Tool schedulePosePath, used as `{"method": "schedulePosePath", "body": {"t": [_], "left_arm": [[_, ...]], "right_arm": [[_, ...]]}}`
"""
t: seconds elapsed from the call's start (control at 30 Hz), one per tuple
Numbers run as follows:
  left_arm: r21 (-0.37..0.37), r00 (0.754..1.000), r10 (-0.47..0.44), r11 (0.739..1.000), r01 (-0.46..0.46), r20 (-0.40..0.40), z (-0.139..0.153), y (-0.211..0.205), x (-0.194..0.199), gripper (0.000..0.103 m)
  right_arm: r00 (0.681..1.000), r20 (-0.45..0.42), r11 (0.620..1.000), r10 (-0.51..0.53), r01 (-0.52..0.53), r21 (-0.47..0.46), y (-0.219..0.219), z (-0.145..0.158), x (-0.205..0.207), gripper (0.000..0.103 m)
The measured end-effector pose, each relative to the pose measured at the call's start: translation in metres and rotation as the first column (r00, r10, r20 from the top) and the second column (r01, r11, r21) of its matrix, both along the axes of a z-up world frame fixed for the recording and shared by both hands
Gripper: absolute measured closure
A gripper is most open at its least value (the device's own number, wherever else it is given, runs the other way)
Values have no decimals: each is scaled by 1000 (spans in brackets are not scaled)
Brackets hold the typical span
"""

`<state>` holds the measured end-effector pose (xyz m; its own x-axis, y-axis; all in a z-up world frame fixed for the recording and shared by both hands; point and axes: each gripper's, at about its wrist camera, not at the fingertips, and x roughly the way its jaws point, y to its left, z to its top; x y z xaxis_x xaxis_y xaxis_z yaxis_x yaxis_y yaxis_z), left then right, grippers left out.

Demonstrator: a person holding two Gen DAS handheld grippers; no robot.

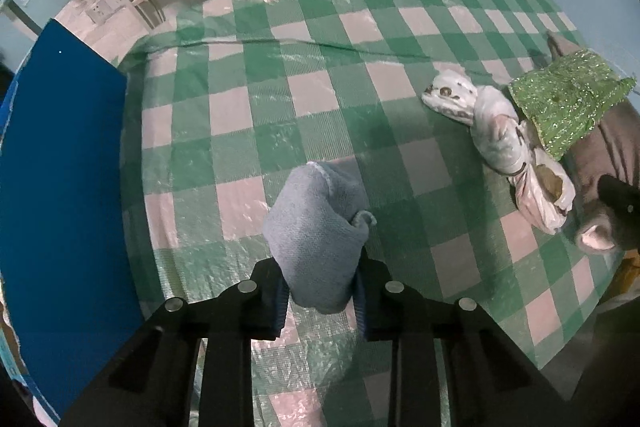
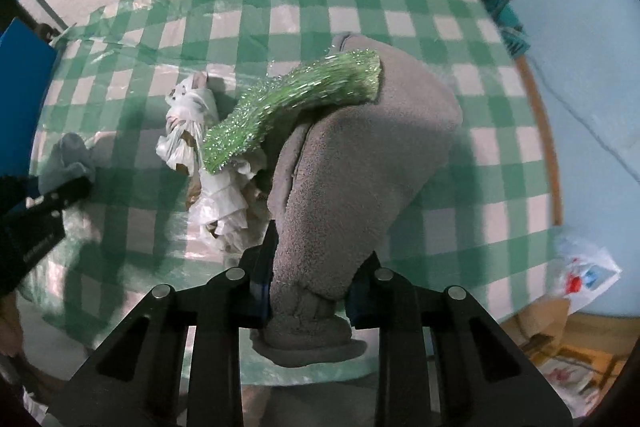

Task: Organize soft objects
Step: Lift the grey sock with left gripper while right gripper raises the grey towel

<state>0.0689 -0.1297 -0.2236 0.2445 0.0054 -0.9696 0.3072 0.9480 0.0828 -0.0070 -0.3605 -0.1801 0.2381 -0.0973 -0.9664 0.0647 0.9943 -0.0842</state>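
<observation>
Left tool [image 1: 320,291]: clamped on blue towel [image 1: 316,235], lower centre, long axis upward in frame. Right tool [image 2: 308,291]: clamped on grey plush garment [image 2: 352,179], green tinsel cloth [image 2: 296,99] draped across it; checked bench [image 1: 320,87] beneath.

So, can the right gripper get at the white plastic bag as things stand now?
Probably not. The right gripper is shut on the grey fleece, so its jaws are full, and the shiny green cloth lies partly over the white plastic bag.
</observation>
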Motion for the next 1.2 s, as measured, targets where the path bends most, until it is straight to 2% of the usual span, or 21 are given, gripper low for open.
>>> {"method": "schedulePosePath", "body": {"t": [0.33, 0.87, 1.2], "left_arm": [[-15, 998, -2, 1000, 3, 66, 29, -3, -12, 78], [-65, 987, 24, 998, -14, 159, 79, 7, -15, 78], [-72, 975, 32, 997, -16, 220, 105, 15, -19, 78]], "right_arm": [[995, 98, 999, 6, -2, -46, -1, 34, -4, 78], [977, 209, 999, 47, -49, 7, 11, 68, -2, 78], [962, 259, 996, 83, -90, 18, 25, 88, -3, 78]]}}
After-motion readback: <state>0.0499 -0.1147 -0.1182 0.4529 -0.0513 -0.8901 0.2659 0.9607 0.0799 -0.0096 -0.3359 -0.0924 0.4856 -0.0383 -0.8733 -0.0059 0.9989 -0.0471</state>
